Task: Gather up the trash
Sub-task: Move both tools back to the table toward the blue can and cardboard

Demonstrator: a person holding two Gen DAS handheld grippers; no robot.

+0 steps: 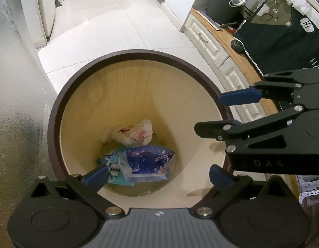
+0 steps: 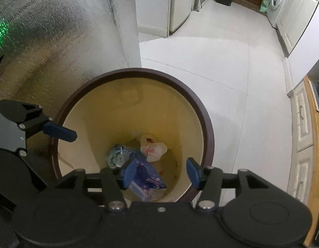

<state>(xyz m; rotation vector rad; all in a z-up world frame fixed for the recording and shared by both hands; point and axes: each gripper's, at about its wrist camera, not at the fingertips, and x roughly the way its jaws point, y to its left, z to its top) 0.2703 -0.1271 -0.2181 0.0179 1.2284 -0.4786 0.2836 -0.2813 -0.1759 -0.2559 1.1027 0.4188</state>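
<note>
With the blue wrapper (image 1: 151, 161), a white bag (image 1: 136, 134) and other trash already at the bottom of the bin (image 1: 56, 111), my left gripper (image 1: 159, 175) and right gripper (image 2: 159, 174) hover above it, fingers apart and empty, so collecting looks nearly done.

- Pale tiled floor (image 2: 211, 66) across the upper middle of the frame.
- Silvery foil wall (image 2: 51, 31) at upper left.
- White washing machine (image 2: 278, 2) top right.
- Wood-topped white drawer unit (image 1: 209, 41) at right edge.
</note>
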